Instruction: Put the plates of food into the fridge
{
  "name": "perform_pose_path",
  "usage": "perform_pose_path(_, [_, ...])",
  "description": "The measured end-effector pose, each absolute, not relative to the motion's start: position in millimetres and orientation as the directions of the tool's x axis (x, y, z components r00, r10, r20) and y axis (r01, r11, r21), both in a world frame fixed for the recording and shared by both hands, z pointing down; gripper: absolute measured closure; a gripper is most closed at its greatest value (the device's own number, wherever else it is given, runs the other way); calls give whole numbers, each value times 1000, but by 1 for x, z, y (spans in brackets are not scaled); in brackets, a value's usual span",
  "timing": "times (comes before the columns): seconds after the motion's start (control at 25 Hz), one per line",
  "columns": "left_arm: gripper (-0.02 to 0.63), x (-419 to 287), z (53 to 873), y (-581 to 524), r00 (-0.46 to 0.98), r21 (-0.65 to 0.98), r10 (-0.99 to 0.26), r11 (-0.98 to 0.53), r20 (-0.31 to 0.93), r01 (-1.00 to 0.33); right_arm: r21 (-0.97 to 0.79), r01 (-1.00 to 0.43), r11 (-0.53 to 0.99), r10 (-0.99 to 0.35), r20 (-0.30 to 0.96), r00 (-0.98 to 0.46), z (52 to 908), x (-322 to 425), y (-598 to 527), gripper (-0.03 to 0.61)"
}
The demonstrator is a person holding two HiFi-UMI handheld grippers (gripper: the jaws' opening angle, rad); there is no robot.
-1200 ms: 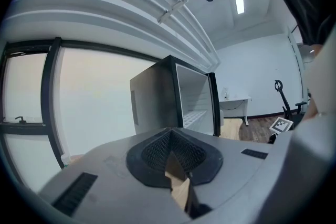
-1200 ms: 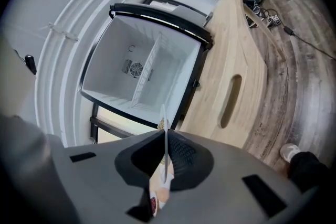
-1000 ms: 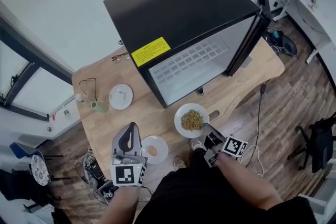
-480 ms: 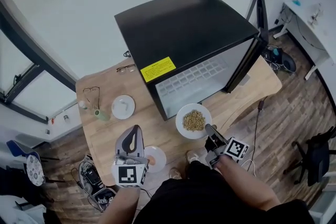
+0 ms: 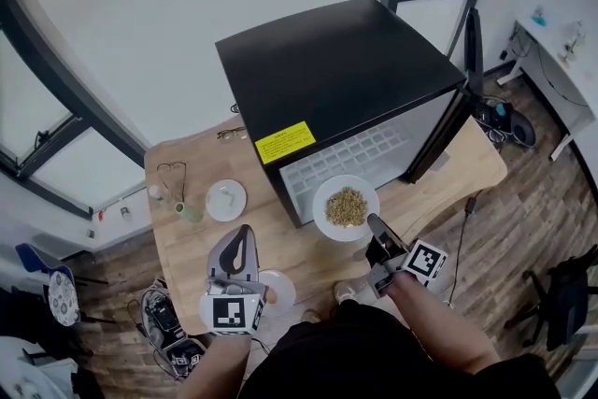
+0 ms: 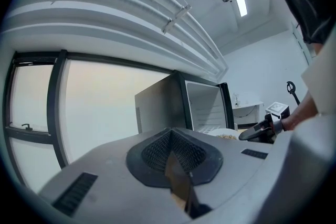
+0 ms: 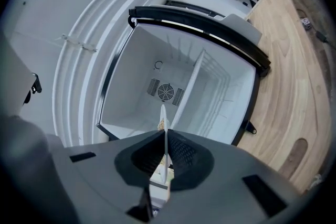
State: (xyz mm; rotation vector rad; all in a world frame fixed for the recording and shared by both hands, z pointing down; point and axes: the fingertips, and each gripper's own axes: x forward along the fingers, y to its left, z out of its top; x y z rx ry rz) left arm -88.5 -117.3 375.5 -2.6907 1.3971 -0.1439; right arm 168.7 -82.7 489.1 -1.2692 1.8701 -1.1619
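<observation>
Plate of grains (image 5: 346,206) is rim-pinched in right gripper (image 5: 374,225), level at the fridge (image 5: 336,70) opening so nothing spills; left gripper (image 5: 239,238) hangs shut, empty.

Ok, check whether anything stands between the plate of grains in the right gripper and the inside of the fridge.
Nothing visible does. The right gripper holds the plate of grains by its rim in front of the fridge, whose door stands wide open. Inside, only the shelf divides the space.

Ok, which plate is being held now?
The plate of grains, in the right gripper; the far-left plate and the orange-food plate rest on the table.
</observation>
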Motion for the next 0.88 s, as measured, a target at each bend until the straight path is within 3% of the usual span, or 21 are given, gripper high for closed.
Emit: perform_pose_path(0.88, [611, -114, 355, -149, 451, -146, -892, -446, -5, -883, -889, -445, 104, -896, 110, -429, 478, 165, -179, 545])
